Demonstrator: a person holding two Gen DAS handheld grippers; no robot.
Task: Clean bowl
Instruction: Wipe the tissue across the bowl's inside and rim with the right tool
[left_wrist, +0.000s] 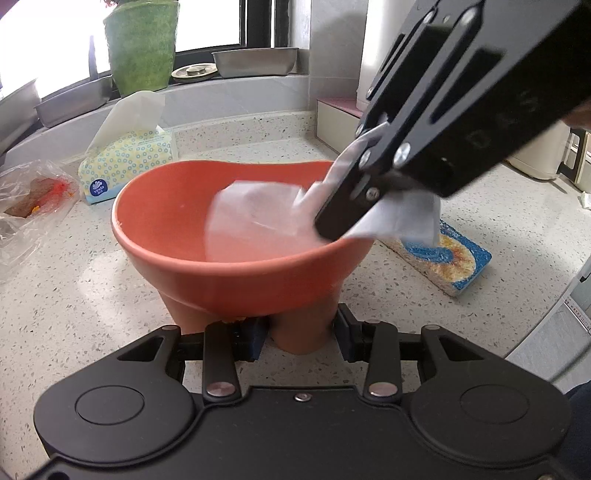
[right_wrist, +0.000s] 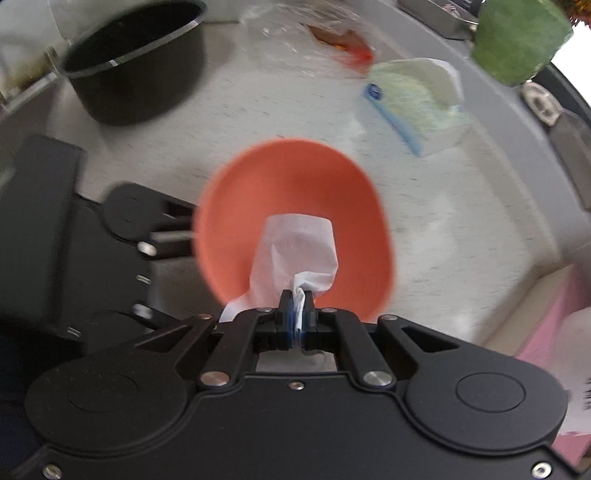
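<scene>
Bowl (left_wrist: 236, 258), orange, stands on the speckled counter (left_wrist: 74, 295) with its foot gripped by the left gripper (left_wrist: 301, 339), seen only from the left wrist, while the steeply down-tilted right gripper (right_wrist: 296, 314), pinched onto a white tissue (right_wrist: 299, 251), reaches inside.

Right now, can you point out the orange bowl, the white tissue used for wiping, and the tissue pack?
orange bowl (left_wrist: 236, 280): left wrist view, near outer wall below the rim.
white tissue (right_wrist: 299, 243): right wrist view, middle of the sheet inside the bowl.
tissue pack (left_wrist: 125, 166): left wrist view, patterned front face.
</scene>
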